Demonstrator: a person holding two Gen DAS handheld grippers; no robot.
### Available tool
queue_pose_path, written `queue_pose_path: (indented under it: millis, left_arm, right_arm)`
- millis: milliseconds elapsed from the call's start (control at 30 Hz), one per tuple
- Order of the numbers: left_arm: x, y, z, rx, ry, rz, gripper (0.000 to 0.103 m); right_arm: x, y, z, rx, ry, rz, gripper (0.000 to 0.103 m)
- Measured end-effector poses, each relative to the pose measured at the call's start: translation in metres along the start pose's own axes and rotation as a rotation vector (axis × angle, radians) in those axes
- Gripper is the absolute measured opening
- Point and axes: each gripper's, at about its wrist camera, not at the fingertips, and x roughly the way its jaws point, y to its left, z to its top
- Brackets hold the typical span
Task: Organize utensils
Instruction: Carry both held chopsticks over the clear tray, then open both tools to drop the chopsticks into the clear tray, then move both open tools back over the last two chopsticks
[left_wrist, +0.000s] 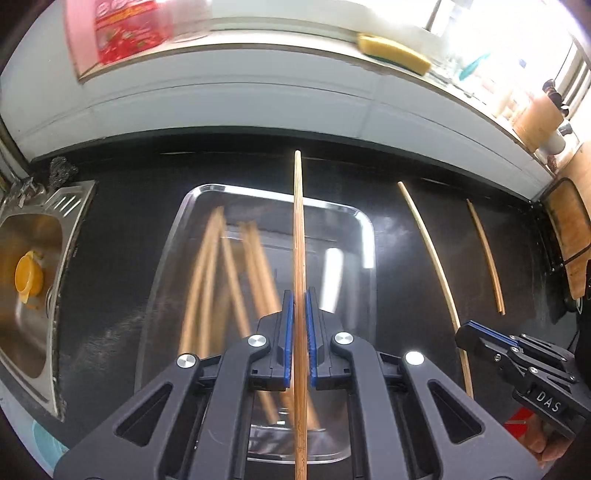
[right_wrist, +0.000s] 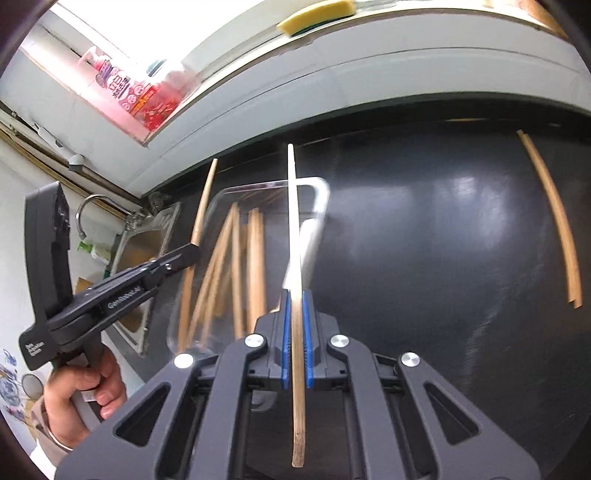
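My left gripper (left_wrist: 300, 295) is shut on a brown wooden chopstick (left_wrist: 298, 221) that points straight ahead, above a clear tray (left_wrist: 366, 236). Several chopsticks (left_wrist: 207, 277) lie in that tray. At the right of the left wrist view, my right gripper (left_wrist: 467, 328) is shut on a paler chopstick (left_wrist: 432, 254). One more chopstick (left_wrist: 485, 254) lies on the black counter. In the right wrist view, my right gripper (right_wrist: 294, 295) pinches the pale chopstick (right_wrist: 293, 206) over the tray's (right_wrist: 322, 195) near corner. My left gripper (right_wrist: 192, 251) carries its chopstick (right_wrist: 203, 203) beside the tray.
A steel sink (left_wrist: 74, 206) with a yellow item (left_wrist: 28, 275) lies left of the tray. A yellow sponge (left_wrist: 393, 53) and a red packet (left_wrist: 125, 29) sit on the white ledge behind. A wooden board (left_wrist: 570, 229) stands at the right edge. A hand (right_wrist: 81, 387) grips the left tool.
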Motion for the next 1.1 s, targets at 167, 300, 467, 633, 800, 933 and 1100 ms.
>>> queue_pose_path:
  millis: [167, 300, 467, 633, 800, 933, 1100]
  left_arm:
    - [0.009, 0.035, 0.002, -0.005, 0.017, 0.005, 0.006]
    - [0.021, 0.054, 0.001, 0.009, 0.039, -0.014, 0.006]
    - [0.046, 0.064, 0.012, 0.008, 0.108, -0.019, 0.010]
    - [0.036, 0.078, 0.024, -0.072, 0.054, -0.024, 0.090]
    - [0.014, 0.087, 0.037, -0.112, -0.008, -0.010, 0.097]
    - [0.030, 0.067, 0.040, -0.051, 0.095, -0.021, 0.097]
    - [0.048, 0.005, 0.032, 0.066, 0.122, -0.002, 0.097]
  right_arm:
    - [0.028, 0.026, -0.013, 0.004, 0.028, -0.024, 0.007]
    - [0.040, 0.045, -0.018, 0.001, 0.027, -0.024, 0.007]
    - [0.062, 0.062, -0.015, -0.042, 0.070, -0.067, 0.007]
    - [0.064, 0.067, -0.021, -0.155, 0.029, -0.202, 0.095]
    - [0.037, 0.054, -0.036, -0.359, -0.095, -0.408, 0.096]
    - [0.018, 0.005, -0.034, -0.262, -0.111, -0.456, 0.096]
    - [-0.003, -0.076, -0.039, -0.056, -0.047, -0.568, 0.096]
